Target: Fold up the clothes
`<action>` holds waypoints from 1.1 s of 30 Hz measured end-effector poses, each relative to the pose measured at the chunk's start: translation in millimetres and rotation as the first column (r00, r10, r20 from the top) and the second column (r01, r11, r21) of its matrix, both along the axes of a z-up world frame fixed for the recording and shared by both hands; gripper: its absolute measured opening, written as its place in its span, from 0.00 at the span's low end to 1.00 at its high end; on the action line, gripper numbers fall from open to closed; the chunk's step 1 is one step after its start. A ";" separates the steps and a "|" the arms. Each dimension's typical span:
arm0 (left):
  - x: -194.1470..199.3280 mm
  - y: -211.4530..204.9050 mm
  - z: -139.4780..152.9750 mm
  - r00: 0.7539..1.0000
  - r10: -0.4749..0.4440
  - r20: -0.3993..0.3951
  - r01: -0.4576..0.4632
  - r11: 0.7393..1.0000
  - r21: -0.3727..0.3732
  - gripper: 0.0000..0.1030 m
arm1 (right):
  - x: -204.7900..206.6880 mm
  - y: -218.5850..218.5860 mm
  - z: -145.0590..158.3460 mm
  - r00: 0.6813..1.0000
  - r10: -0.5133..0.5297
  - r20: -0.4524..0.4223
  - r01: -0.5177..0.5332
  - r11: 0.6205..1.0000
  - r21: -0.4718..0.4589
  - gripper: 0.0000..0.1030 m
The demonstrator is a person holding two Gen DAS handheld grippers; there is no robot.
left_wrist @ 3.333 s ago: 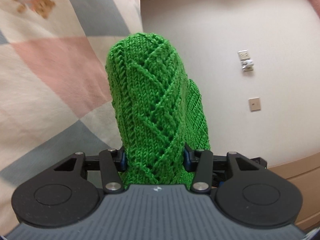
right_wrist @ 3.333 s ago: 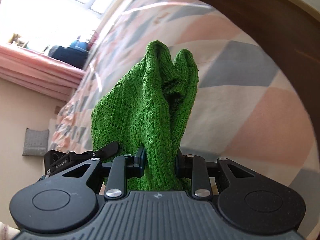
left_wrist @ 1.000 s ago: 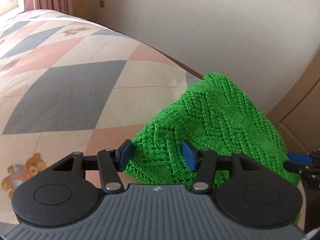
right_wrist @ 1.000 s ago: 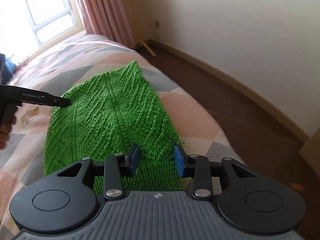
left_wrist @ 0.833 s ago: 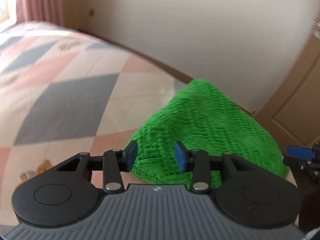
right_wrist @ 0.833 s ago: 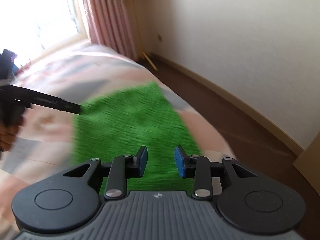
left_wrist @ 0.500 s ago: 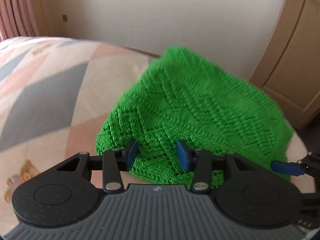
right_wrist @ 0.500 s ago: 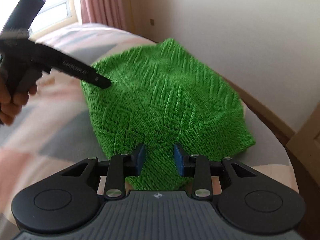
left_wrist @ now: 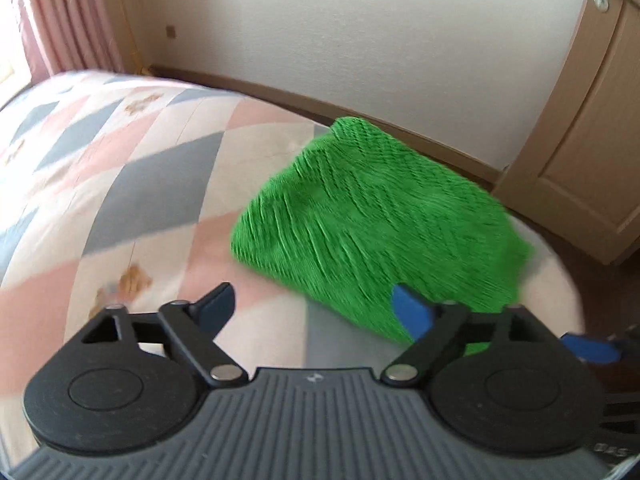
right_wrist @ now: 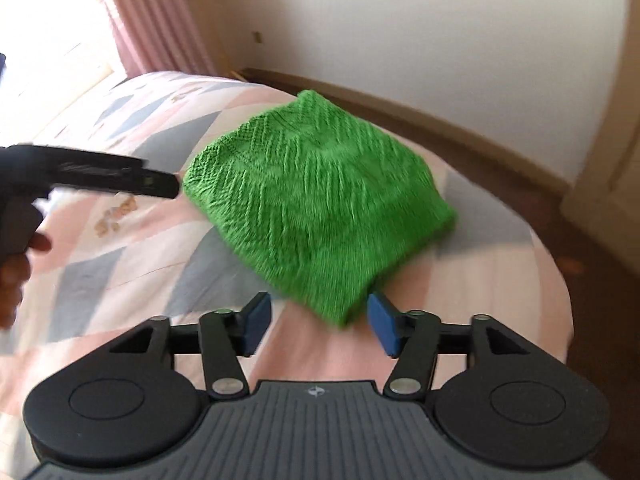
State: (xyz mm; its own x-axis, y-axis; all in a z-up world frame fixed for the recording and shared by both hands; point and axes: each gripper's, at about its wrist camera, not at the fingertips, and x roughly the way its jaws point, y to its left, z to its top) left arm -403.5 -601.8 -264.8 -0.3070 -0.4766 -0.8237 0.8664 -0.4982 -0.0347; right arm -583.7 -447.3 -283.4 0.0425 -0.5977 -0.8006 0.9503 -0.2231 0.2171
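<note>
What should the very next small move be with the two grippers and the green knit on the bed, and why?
Probably draw both grippers back from the green knit. It lies folded in a compact pile on the quilt, and the left gripper and right gripper are both open, holding nothing.

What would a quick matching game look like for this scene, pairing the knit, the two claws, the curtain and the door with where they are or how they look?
Column one:
1. knit
2. left claw
3. right claw
4. curtain
5. door

Column two:
a. pink, hanging by the window
b. green, lying in a folded bundle on the quilt
c. tan wood, at the right of the left view
d. open, empty, just short of the bundle's near corner
e. open, empty, its right finger in front of the bundle's near edge

Pairs: 1-b, 2-e, 3-d, 4-a, 5-c
</note>
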 end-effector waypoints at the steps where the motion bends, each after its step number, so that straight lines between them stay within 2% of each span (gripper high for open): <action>1: 4.6 10.4 10.8 1.000 0.013 0.000 -0.013 1.000 0.011 0.90 | 0.4 10.6 9.2 1.000 -0.019 0.017 0.019 1.000 0.005 0.67; 4: 16.4 39.1 39.6 0.999 0.045 0.006 -0.045 0.998 0.047 0.99 | 4.1 39.5 38.0 0.997 -0.060 0.049 0.059 0.998 0.014 0.76; 7: 29.7 67.7 63.4 0.998 0.063 -0.003 -0.063 0.995 0.077 0.99 | 13.2 51.7 60.7 0.996 -0.061 0.057 0.061 0.998 0.007 0.88; 13: 47.9 117.8 96.9 0.992 0.118 0.042 -0.121 0.990 0.071 0.99 | 29.2 75.8 99.6 0.995 -0.076 0.070 0.076 0.997 0.000 0.93; 16: 49.5 137.8 108.7 0.986 0.127 0.109 -0.131 0.991 0.026 0.99 | 38.5 90.0 113.1 0.994 -0.080 0.073 0.081 0.997 -0.006 0.95; 19: 55.2 156.9 123.6 0.984 0.126 0.126 -0.125 0.992 -0.012 0.99 | 49.4 102.3 125.1 0.996 -0.067 0.061 0.066 0.998 0.015 0.95; 24: 71.1 178.0 150.0 0.984 0.157 0.080 -0.152 0.986 -0.065 0.99 | 64.9 120.9 142.9 0.999 -0.032 0.008 0.032 0.999 0.009 0.98; 26: 73.2 183.2 157.8 0.984 0.158 0.085 -0.150 0.985 -0.086 0.99 | 71.7 126.2 148.8 0.999 -0.019 -0.034 0.019 1.000 -0.001 0.98; 33: 78.1 191.4 171.5 0.989 0.112 0.096 -0.103 0.990 -0.092 0.99 | 89.7 124.4 159.7 0.984 -0.069 -0.161 0.073 0.997 0.019 0.98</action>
State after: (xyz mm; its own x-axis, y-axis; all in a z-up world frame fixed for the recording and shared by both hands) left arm -325.4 -410.3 -93.3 -0.1679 -0.5731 -0.8021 0.9120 -0.3993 0.0944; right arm -494.0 -323.0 -123.7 -0.1295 -0.5746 -0.8081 0.9539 -0.2948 0.0567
